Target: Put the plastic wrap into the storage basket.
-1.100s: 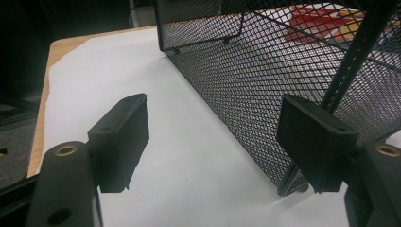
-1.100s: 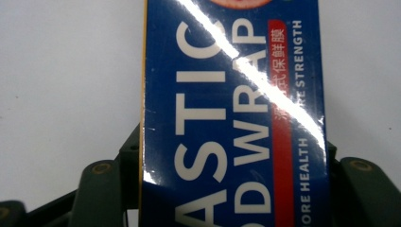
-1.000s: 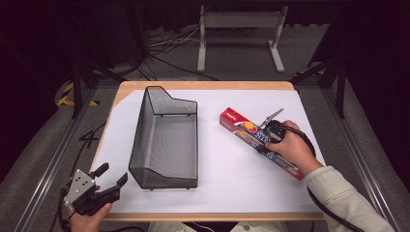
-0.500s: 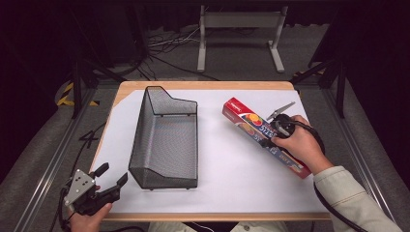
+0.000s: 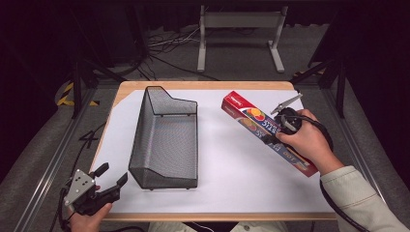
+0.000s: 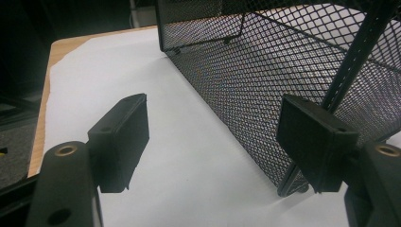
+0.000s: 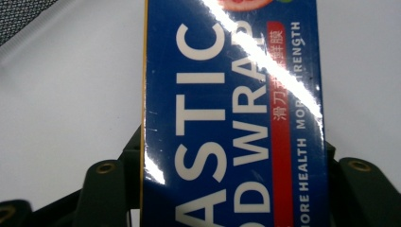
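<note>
A long red and blue plastic wrap box [image 5: 249,118] lies slantwise over the right half of the table. My right gripper [image 5: 271,140] is shut on it near its middle, under the person's hand. In the right gripper view the box [image 7: 227,71] runs up between the jaws of the right gripper [image 7: 231,158], which press on its two long sides. A black wire-mesh basket [image 5: 140,140] stands left of centre with nothing in it. My left gripper [image 5: 112,175] rests open at the table's front left corner. In the left gripper view its right jaw is close to the basket's near corner [image 6: 331,90].
A white sheet [image 5: 227,179] covers the wooden table [image 5: 203,85]. On the floor behind the table are a grey metal stand [image 5: 239,21] and loose cables [image 5: 159,48]. Metal rails [image 5: 48,159] run along the table's left and right sides.
My right gripper has carried the box a little farther back and to the right. The left gripper and the basket have stayed where they were.
</note>
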Available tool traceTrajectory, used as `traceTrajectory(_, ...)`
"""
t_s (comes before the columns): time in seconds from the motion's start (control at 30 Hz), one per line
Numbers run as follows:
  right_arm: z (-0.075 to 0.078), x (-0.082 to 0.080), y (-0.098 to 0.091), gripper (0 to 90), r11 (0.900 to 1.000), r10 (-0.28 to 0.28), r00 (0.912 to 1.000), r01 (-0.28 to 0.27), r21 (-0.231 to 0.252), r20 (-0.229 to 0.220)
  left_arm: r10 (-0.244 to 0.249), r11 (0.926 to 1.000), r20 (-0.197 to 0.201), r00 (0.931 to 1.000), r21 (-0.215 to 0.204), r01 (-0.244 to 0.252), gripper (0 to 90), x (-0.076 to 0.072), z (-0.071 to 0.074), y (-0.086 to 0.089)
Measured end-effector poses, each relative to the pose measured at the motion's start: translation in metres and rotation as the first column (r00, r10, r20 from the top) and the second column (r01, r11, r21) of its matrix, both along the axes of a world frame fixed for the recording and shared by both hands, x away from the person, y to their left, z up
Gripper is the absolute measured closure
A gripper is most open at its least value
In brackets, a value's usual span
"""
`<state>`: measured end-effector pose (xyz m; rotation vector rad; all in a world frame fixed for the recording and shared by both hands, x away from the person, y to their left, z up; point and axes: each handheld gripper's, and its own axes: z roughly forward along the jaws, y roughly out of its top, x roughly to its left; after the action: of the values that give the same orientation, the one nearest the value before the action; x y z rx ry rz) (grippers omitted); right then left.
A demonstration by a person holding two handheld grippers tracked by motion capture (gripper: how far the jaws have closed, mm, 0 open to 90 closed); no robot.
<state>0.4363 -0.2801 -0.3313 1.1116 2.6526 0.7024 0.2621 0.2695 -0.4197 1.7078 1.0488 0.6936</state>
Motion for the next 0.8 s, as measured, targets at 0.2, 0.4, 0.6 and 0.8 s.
traceTrajectory(0.2, 0.010, -0.005, 0.009, 39.6, 0.9999, 0.001, 1.0000, -0.001, 0.017, -0.003, 0.001, 1.0000, -0.001, 1.0000, 0.000, -0.001, 26.8, 0.000, 0.000, 0.000)
traceTrajectory(0.4, 0.018, -0.009, 0.026, 39.6, 0.9997, 0.019, 0.9997, -0.019, 0.018, 0.016, 0.002, 1.0000, -0.001, 1.0000, 0.001, -0.002, 26.8, -0.001, 0.000, 0.001)
traceTrajectory(0.6, 0.030, -0.011, 0.059, 39.6, 0.9984, 0.052, 0.9986, -0.052, 0.022, 0.006, 0.002, 1.0000, -0.001, 1.0000, -0.003, -0.002, 26.8, 0.000, 0.000, 0.000)
traceTrajectory(0.8, 0.040, -0.012, 0.086, 39.6, 0.9962, 0.083, 0.9965, -0.083, 0.027, 0.014, -0.003, 1.0000, 0.004, 1.0000, -0.002, 0.003, 26.7, 0.000, 0.000, 0.001)
